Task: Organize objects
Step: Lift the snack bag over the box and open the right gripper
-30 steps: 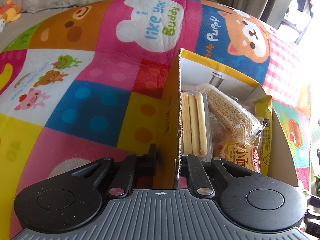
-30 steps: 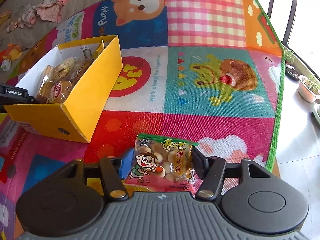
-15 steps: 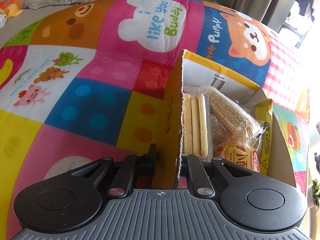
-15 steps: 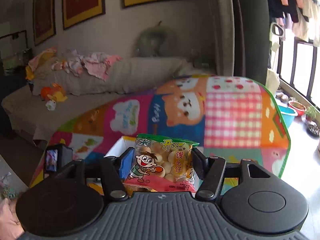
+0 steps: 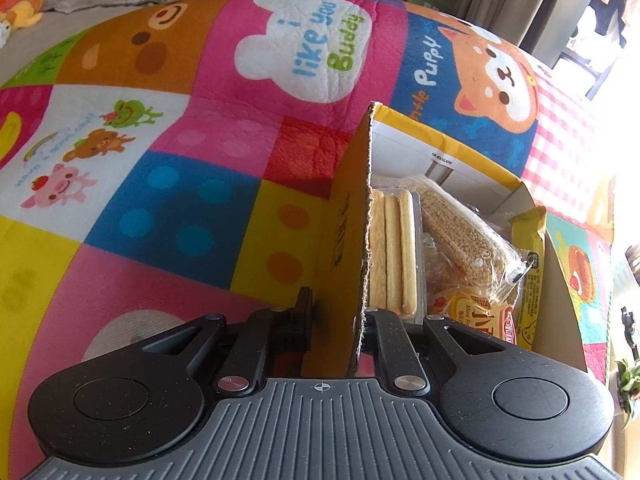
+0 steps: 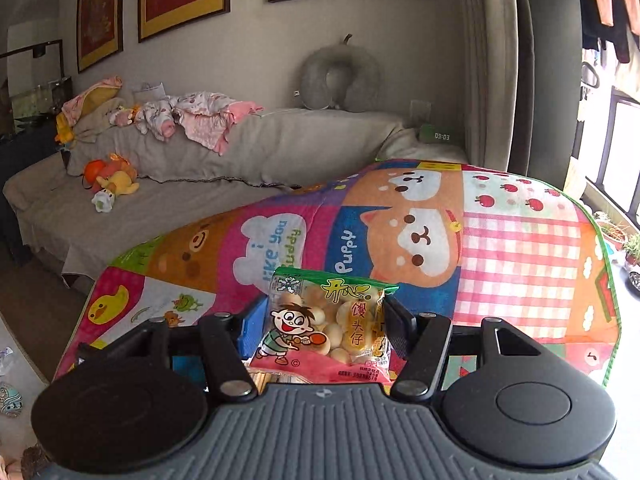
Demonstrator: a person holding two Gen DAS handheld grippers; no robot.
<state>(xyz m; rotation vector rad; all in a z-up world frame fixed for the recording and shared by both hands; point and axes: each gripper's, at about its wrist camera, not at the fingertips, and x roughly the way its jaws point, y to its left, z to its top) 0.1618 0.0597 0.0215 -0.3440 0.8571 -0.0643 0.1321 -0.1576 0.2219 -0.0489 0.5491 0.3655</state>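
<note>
My left gripper (image 5: pixel 338 312) is shut on the near wall of a yellow cardboard box (image 5: pixel 352 216) that stands on the colourful play mat (image 5: pixel 168 152). Inside the box lie a pack of biscuit sticks (image 5: pixel 390 252), a sesame bar in clear wrap (image 5: pixel 460 232), a yellow packet (image 5: pixel 532 248) and an orange snack bag (image 5: pixel 484 320). My right gripper (image 6: pixel 324 320) is shut on a snack bag of small round buns (image 6: pixel 328 328) with a cartoon boy and holds it up above the mat (image 6: pixel 500 248). The box is hidden in the right wrist view.
A grey sofa (image 6: pixel 160 200) stands beyond the mat with heaped clothes (image 6: pixel 192 120), plush toys (image 6: pixel 112 184) and a neck pillow (image 6: pixel 340 76). Potted plants (image 6: pixel 624 240) and a window are to the right of the mat.
My right gripper has lifted the bun bag off the mat and tilted up, so its view went from the mat to the sofa and wall. My left gripper has kept hold of the box wall.
</note>
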